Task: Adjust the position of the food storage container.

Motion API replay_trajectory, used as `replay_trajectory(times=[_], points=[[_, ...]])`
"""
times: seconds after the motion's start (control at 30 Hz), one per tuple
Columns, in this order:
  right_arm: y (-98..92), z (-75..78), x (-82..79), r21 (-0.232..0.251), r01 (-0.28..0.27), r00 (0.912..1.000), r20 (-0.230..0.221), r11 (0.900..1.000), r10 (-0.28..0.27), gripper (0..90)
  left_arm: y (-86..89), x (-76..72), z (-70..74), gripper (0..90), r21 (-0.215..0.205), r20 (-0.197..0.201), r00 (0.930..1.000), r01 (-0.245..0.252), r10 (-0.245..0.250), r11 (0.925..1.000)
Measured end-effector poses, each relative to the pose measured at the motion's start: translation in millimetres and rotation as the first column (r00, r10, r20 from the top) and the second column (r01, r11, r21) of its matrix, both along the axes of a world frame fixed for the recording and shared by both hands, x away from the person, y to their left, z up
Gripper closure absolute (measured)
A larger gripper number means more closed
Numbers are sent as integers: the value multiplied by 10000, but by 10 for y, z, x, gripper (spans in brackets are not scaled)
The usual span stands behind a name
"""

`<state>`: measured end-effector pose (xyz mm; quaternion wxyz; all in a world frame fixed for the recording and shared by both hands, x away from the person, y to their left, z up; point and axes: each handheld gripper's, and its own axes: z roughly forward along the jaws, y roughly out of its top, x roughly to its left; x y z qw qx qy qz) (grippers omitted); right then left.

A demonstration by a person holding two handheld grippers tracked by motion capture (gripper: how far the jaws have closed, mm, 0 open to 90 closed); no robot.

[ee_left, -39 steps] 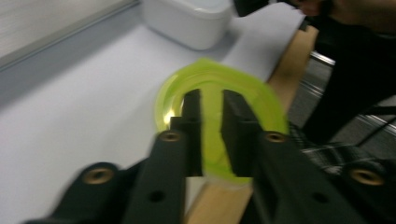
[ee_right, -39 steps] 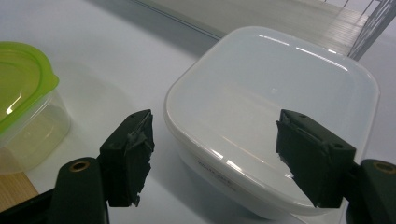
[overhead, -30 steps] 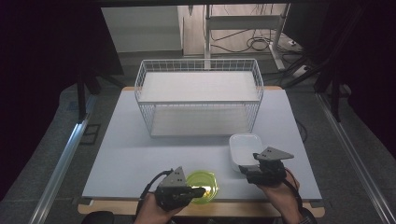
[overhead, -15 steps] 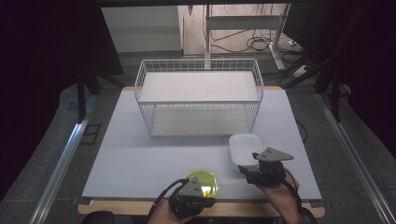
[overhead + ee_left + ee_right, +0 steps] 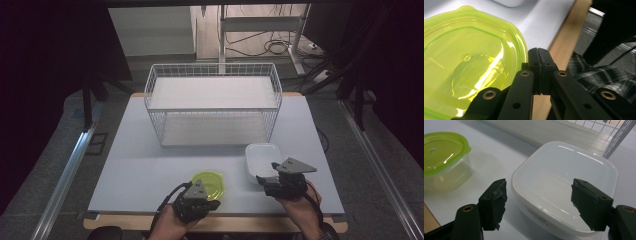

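1. While the person is working from the near edge of the worktop, the left gripper is sitting just beside the green-lidded tub, its fingers clenched together on nothing, likely being positioned against the lid's rim rather than gripping it.
2. Farther right, the right gripper is pointing at the white box, its fingers spread apart on either side of the near corner, neither pad pressing on the box, seemingly lining up for a grasp across its width.
3. Both containers are standing lidded near the front of the worktop, apart from each other, within easy reach of each hand.
4. Behind them, the wire basket is waiting open-topped at the middle of the worktop, probably as the place the containers are bound for.
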<state>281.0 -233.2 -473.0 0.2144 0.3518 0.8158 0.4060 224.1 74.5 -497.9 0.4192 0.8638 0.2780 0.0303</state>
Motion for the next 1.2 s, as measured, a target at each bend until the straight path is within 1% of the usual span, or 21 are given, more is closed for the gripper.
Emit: replay_trajectory(times=[0.17,0.2,0.27,0.33,0.37,0.4,0.43,0.5,0.6,0.67,0.7,0.73,0.77,0.83,0.97,1.0,1.03,1.1,1.13,1.17,1.2], points=[[-5,1,2,50,26,10000,-73,10000,-26,293,129,100,-4,895,-32,-100,9993,-361,360,9993],[-5,1,2,50,26,10000,-73,10000,-26,293,129,100,-4,895,-32,-100,9993,-361,360,9993],[-1,3,-2,81,43,10000,-53,10000,-43,298,149,139,5,895,-133,-363,9988,-326,321,9994],[-1,6,-5,105,61,10000,-31,9999,-61,300,142,145,18,895,-146,-384,9990,-251,245,9996],[-2,12,-10,192,109,9999,51,9998,-110,302,121,157,67,894,-134,-261,9996,-127,123,9998],[-2,12,-10,192,109,9999,51,9998,-110,302,121,157,67,893,-134,-261,9996,-127,123,9998],[1,14,-16,276,167,9998,65,9995,-169,302,105,186,121,889,-5,-5,10000,-89,89,10000],[5,11,-18,284,175,9998,70,9994,-177,302,96,213,142,889,-5,75,9998,-168,168,9999],[39,-6,-23,183,91,10000,10,9998,-91,301,36,388,191,893,-9,137,9995,-271,271,9996],[51,-10,-26,148,81,10000,3,9999,-81,301,-20,463,201,894,-87,101,9996,-270,271,9996],[52,-10,-27,134,78,10000,16,9999,-78,301,-65,510,210,894,7,121,9996,-256,256,9997],[52,-10,-27,134,78,10000,16,9999,-78,301,-65,510,210,894,7,121,9996,-256,256,9997],[43,-7,-27,161,113,9999,28,9998,-114,301,-135,571,220,894,145,172,9995,-258,256,9996],[34,-5,-26,186,135,9999,41,9997,-135,301,-168,594,222,894,175,161,9996,-245,242,9995],[22,-1,-26,226,147,9999,67,9996,-149,301,-295,630,205,894,703,218,9994,-286,271,9971],[22,-1,-26,226,147,9999,67,9996,-149,301,-295,630,205,894,703,218,9994,-286,271,9971],[25,-2,-27,208,131,9999,78,9997,-133,301,-317,632,179,894,954,153,9994,-316,303,9949],[26,-2,-28,197,126,9999,79,9997,-128,301,-312,634,162,895,960,132,9994,-322,311,9949],[28,-2,-30,178,125,9999,86,9998,-127,301,-300,635,156,895,852,26,9994,-358,357,9957],[29,-1,-31,169,130,9999,105,9998,-132,301,-290,626,164,896,988,86,9991,-412,406,9943],[29,0,-31,166,133,9998,111,9998,-135,301,-290,626,164,896,988,86,9991,-412,406,9943]])
